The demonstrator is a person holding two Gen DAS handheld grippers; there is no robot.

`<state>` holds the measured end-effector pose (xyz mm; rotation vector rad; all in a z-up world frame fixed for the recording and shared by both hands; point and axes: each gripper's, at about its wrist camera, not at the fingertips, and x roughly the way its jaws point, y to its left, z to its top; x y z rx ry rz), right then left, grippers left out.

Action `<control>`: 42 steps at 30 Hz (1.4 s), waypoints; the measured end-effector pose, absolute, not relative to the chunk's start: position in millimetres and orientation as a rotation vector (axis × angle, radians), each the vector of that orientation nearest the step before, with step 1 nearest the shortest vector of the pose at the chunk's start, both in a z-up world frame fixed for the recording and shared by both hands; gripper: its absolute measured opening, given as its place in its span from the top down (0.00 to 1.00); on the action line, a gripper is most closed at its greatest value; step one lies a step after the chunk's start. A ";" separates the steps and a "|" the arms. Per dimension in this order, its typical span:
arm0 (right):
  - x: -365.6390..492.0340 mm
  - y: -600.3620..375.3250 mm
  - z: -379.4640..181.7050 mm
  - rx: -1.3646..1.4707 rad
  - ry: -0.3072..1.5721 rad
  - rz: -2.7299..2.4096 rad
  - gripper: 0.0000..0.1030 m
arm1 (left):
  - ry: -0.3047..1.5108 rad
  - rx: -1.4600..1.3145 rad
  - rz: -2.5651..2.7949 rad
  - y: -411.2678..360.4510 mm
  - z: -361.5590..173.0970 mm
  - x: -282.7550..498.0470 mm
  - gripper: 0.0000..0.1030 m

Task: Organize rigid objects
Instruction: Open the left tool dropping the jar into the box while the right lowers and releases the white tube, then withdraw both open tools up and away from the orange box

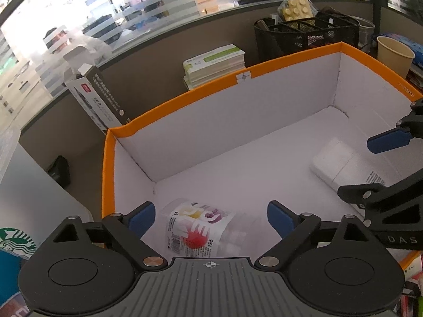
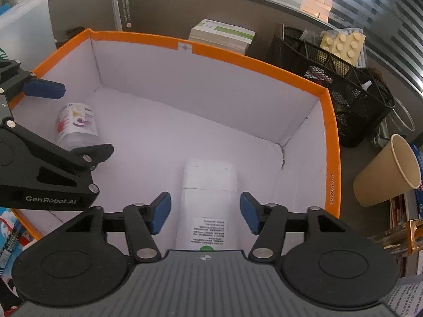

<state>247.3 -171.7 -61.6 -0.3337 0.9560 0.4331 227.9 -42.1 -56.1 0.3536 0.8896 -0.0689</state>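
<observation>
An orange-rimmed white cardboard box (image 1: 185, 97) (image 2: 264, 58) holds two items lying on its floor. A clear plastic bottle with a colourful label (image 1: 201, 227) (image 2: 75, 124) rests near the left corner. My left gripper (image 1: 210, 211) (image 2: 87, 119) hangs over it, open, with its blue pads well clear on both sides. A white bottle with a printed label (image 1: 333, 161) (image 2: 208, 185) lies at the right side. My right gripper (image 2: 205, 198) (image 1: 355, 166) straddles it, open, with small gaps between pads and bottle.
Behind the box stand a black mesh organiser (image 1: 304, 37) (image 2: 343, 84), a stack of books (image 1: 214, 66) (image 2: 222, 35) and a tall carton (image 1: 97, 97). A paper cup (image 1: 394, 55) (image 2: 388, 171) stands right of the box, and a Starbucks cup (image 1: 15, 240) to its left.
</observation>
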 end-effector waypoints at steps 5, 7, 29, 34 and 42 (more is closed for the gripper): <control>245.2 -170.7 -57.3 -0.326 0.946 0.432 0.43 | 0.863 0.354 -0.052 -42.7 -50.8 222.4 0.04; 242.2 -169.9 -51.8 -0.330 0.928 0.430 0.41 | 0.839 0.342 -0.042 -40.8 -43.5 219.0 0.03; 156.1 -182.3 34.9 -0.290 0.670 0.402 0.20 | 0.603 0.259 0.024 -26.0 43.1 127.1 0.00; 130.3 -183.0 46.0 -0.289 0.625 0.403 0.16 | 0.574 0.245 0.030 -24.4 53.7 105.6 0.00; 96.3 -183.6 57.9 -0.286 0.565 0.404 0.11 | 0.535 0.247 0.049 -24.7 62.5 75.8 0.00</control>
